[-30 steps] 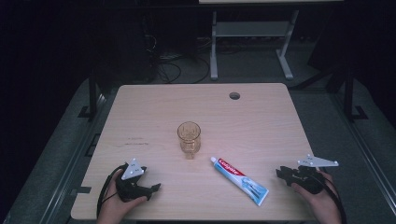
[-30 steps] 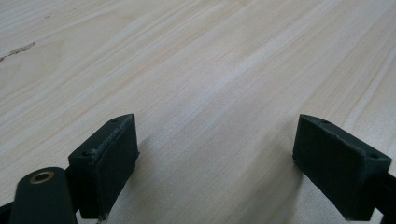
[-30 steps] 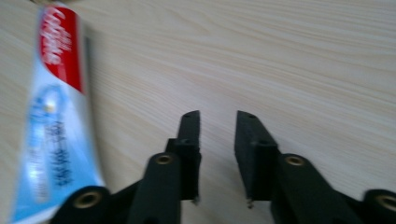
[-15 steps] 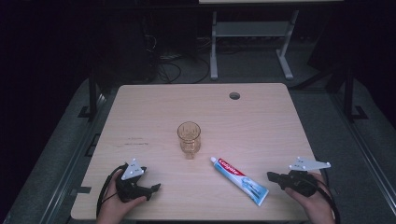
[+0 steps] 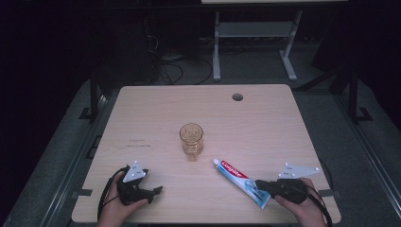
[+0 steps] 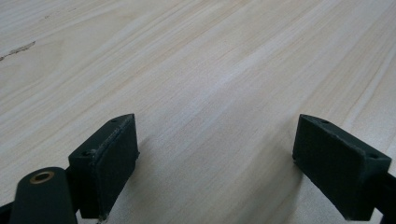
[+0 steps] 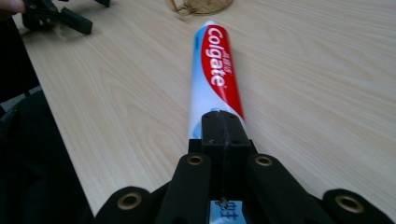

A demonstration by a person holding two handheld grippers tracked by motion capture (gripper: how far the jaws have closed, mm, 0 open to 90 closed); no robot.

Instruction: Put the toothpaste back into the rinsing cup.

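Where the right gripper (image 7: 223,135) presses its jaws together, a toothpaste tube (image 7: 212,74) lies flat on the pale wooden table (image 5: 265,123), stretching straight ahead, crimped end just under the tips. It is white, red and blue, lettered Colgate. Left gripper (image 6: 215,158) rests spread wide over bare wood.

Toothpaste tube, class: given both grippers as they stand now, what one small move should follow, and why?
Probably lift the right gripper slightly: its jaws look pressed together over the flat tail of the Colgate toothpaste tube, which lies flat on the table with its cap toward the glass. The left gripper rests open with nothing between its jaws.
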